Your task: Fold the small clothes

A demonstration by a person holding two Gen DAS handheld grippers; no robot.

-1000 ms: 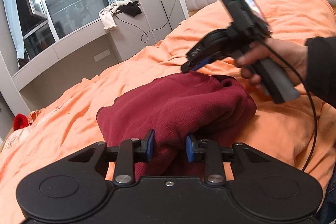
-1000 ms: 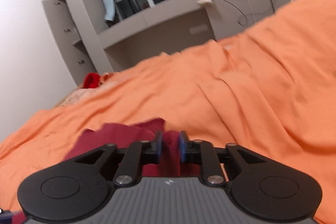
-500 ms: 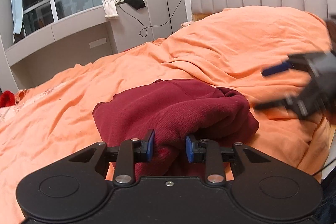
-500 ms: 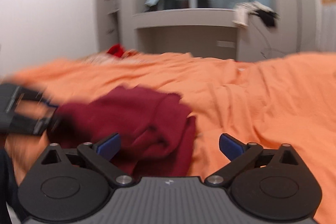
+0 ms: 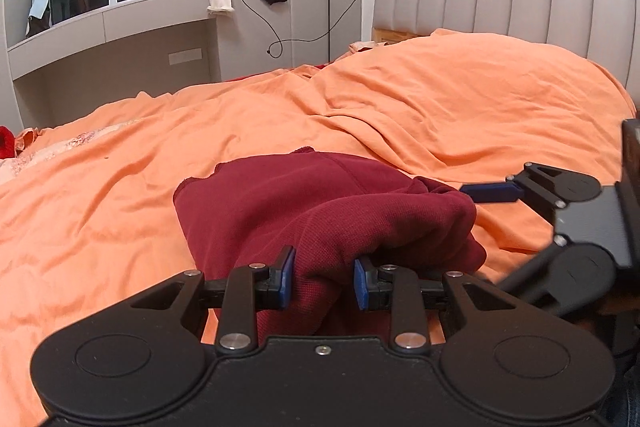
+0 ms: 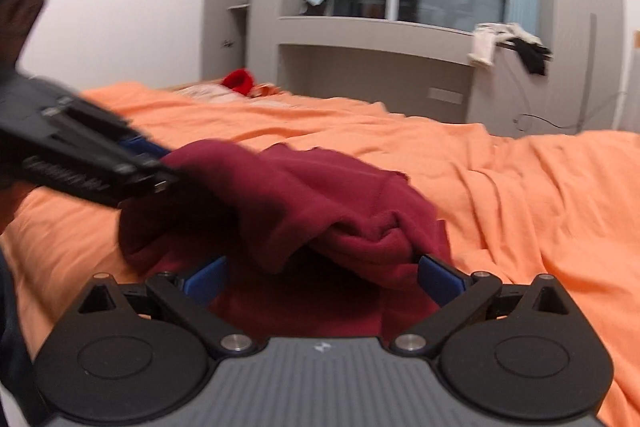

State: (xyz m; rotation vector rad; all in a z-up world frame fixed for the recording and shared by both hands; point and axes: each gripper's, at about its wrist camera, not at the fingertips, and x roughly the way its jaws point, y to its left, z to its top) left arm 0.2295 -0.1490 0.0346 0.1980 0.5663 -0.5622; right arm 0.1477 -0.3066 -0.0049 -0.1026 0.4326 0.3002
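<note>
my left gripper (image 5: 322,279) pinching a bunch of the red top (image 5: 320,203), right gripper (image 6: 322,273) spread wide around its crumpled edge, all on the orange duvet (image 5: 440,115)

Your left gripper (image 5: 322,279) hides the near hem of the maroon garment (image 5: 320,203), so you cannot tell how much cloth sits between its blue pads (image 5: 286,277). Beside the garment, your right gripper (image 5: 520,223) is cut off by the left-wrist view's right edge, its lower finger buried behind the cloth. In the right-wrist view the left gripper (image 6: 152,163) is smeared with blur just beside the garment (image 6: 304,195), its pads unreadable.
</note>
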